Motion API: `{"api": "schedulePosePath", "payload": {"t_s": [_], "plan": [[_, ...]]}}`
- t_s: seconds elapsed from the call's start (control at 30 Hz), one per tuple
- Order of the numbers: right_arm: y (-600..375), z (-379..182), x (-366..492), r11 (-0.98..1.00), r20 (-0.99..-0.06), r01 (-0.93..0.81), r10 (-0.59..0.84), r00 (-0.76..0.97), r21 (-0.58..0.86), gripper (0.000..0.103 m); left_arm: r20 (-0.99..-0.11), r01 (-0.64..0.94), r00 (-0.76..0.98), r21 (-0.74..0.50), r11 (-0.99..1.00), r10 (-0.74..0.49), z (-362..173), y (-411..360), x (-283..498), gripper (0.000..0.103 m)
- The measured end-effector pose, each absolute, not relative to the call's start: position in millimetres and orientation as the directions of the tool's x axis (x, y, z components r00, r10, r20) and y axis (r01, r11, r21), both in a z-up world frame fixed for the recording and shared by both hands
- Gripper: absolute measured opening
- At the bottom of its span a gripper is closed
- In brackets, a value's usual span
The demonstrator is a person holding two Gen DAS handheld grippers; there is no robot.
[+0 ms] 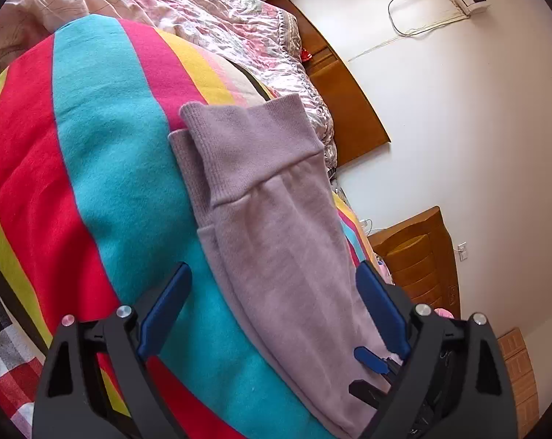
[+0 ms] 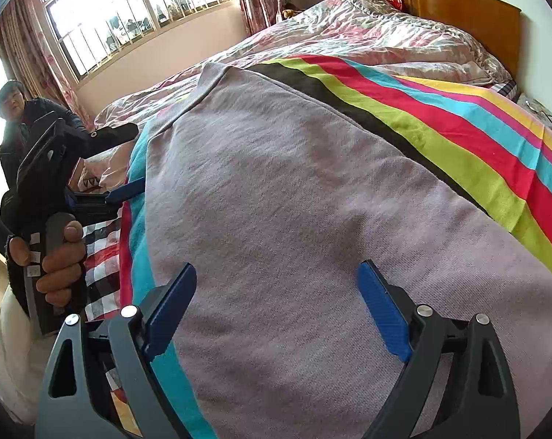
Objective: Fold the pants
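1. The bed (image 2: pixel 349 36) is big and fills most of both views, with a pink quilt (image 2: pixel 367 33) bunched up at the far end.
2. A striped blanket (image 2: pixel 458 117) lies flat over the bed, with bands of red, blue, yellow and green.
3. The pants (image 2: pixel 294 201) are soft and light purple. They lie on the striped blanket, with their two ribbed cuffs (image 1: pixel 246 139) stacked one on the other at the far end in the left view.
4. The right claw (image 2: pixel 278 303) hangs over the wide part of the pants. Its blue fingers (image 2: pixel 382 314) are far apart and nothing is pinched.
5. The left claw (image 1: pixel 272 311) is over the leg part. Its fingers are apart too, and the cloth lies between them but is not squeezed. In the right view, the hand (image 2: pixel 56 256) holding it is off to the side.
6. I think the step now is to get hold of the pants for a fold.
7. To do it well, dip each claw low, slide one finger under all the layers, and pinch near the edges.
8. Lift both sides together so the cloth stays smooth and the cuffs stay lined up.
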State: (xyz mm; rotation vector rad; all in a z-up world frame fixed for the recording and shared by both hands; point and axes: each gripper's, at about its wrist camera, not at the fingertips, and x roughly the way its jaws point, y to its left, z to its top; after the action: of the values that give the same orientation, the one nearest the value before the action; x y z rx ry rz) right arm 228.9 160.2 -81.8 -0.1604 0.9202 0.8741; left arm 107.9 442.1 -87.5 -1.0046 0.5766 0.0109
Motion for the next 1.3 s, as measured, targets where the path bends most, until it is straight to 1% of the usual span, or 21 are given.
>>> {"api": "schedulePosePath", "payload": {"t_s": [0.07,0.17,0.2,0.27,0.33,0.37,0.4,0.43,0.5,0.53,0.67,0.77,0.8,0.93,1.0,1.03,1.1,1.13,1.17,1.23,1.3], "plan": [[161.1,-81.8,228.8,0.655,-0.748,-0.72,0.592,0.3,0.229,0.087,-0.448,-0.255,0.854,-0.805,0.536,-0.265,-92.6,451.7,120.7,0.085],[159.9,-82.4,228.5,0.651,-0.741,-0.722,0.6,0.301,0.234,0.087,-0.401,-0.221,0.876,-0.828,0.516,-0.267,-93.2,467.6,134.5,0.084],[158.8,-82.7,228.6,0.65,-0.737,-0.721,0.605,0.301,0.239,0.087,-0.389,-0.21,0.883,-0.829,0.518,-0.264,-92.5,472.4,139.3,0.082],[158.6,-82.3,229.0,0.649,-0.737,-0.721,0.607,0.298,0.243,0.087,-0.375,-0.199,0.889,-0.835,0.514,-0.264,-93.9,482.0,149.0,0.074],[158.3,-82.0,229.1,0.648,-0.736,-0.72,0.609,0.295,0.247,0.087,-0.373,-0.201,0.892,-0.834,0.513,-0.257,-95.1,489.3,155.0,0.055],[158.1,-81.6,229.2,0.648,-0.738,-0.72,0.608,0.293,0.248,0.087,-0.377,-0.201,0.89,-0.829,0.521,-0.257,-95.0,492.2,157.9,0.049],[159.2,-80.6,229.2,0.649,-0.745,-0.721,0.601,0.29,0.243,0.087,-0.393,-0.211,0.884,-0.818,0.535,-0.252,-94.9,493.8,160.6,0.036],[161.1,-78.5,229.2,0.646,-0.751,-0.725,0.595,0.284,0.238,0.087,-0.411,-0.223,0.878,-0.804,0.551,-0.245,-95.3,495.5,162.6,0.026],[166.1,-69.9,230.8,0.62,-0.746,-0.75,0.606,0.274,0.229,0.087,-0.427,-0.231,0.875,-0.784,0.576,-0.231,-95.5,497.1,161.2,0.015],[169.2,-63.8,233.6,0.617,-0.74,-0.758,0.607,0.289,0.211,0.087,-0.441,-0.238,0.872,-0.762,0.603,-0.213,-93.3,496.3,155.9,0.012],[183.3,-53.1,255.4,0.628,-0.758,-0.769,0.558,0.337,0.12,0.087,-0.511,-0.269,0.856,-0.568,0.778,-0.077,-57.5,468.8,153.0,0.011],[200.2,-78.4,261.2,0.557,-0.848,-0.83,0.456,0.269,0.036,0.088,-0.52,-0.252,0.853,-0.475,0.843,-0.038,-34.1,452.5,154.9,0.011],[202.1,-83.8,258.2,0.534,-0.843,-0.845,0.452,0.291,-0.006,0.089,-0.524,-0.25,0.851,-0.451,0.857,-0.028,-29.1,449.1,154.7,0.011],[193.9,-72.8,252.4,0.554,-0.834,-0.831,0.435,0.34,-0.05,0.089,-0.517,-0.231,0.856,-0.397,0.888,-0.008,-10.9,434.6,150.4,0.011],[179.6,-57.3,242.5,0.548,-0.799,-0.836,0.492,0.346,-0.025,0.089,-0.512,-0.227,0.859,-0.375,0.899,0.003,-3.2,427.6,148.7,0.011],[177.0,-56.8,237.7,0.54,-0.804,-0.842,0.492,0.333,-0.018,0.089,-0.512,-0.227,0.859,-0.37,0.901,0.007,0.9,424.1,149.4,0.011],[184.0,-75.7,227.1,0.519,-0.849,-0.852,0.422,0.317,-0.06,0.089,-0.509,-0.226,0.861,-0.367,0.902,0.009,7.8,418.8,148.1,0.011],[188.9,-89.3,220.9,0.503,-0.866,-0.86,0.388,0.314,-0.087,0.093,-0.504,-0.224,0.864,-0.368,0.902,0.009,11.7,416.3,146.7,0.011],[183.6,-86.5,217.1,0.522,-0.815,-0.849,0.453,0.361,-0.086,0.093,-0.499,-0.223,0.866,-0.368,0.903,0.01,16.1,412.4,144.8,0.011],[176.0,-86.3,213.6,0.559,-0.806,-0.824,0.446,0.389,-0.089,0.093,-0.49,-0.217,0.872,-0.355,0.909,0.018,27.3,398.7,139.6,0.011],[162.7,-80.9,207.0,0.62,-0.796,-0.774,0.4,0.455,-0.13,0.093,-0.478,-0.202,0.878,-0.32,0.926,0.026,43.6,377.0,132.8,0.011]]}}
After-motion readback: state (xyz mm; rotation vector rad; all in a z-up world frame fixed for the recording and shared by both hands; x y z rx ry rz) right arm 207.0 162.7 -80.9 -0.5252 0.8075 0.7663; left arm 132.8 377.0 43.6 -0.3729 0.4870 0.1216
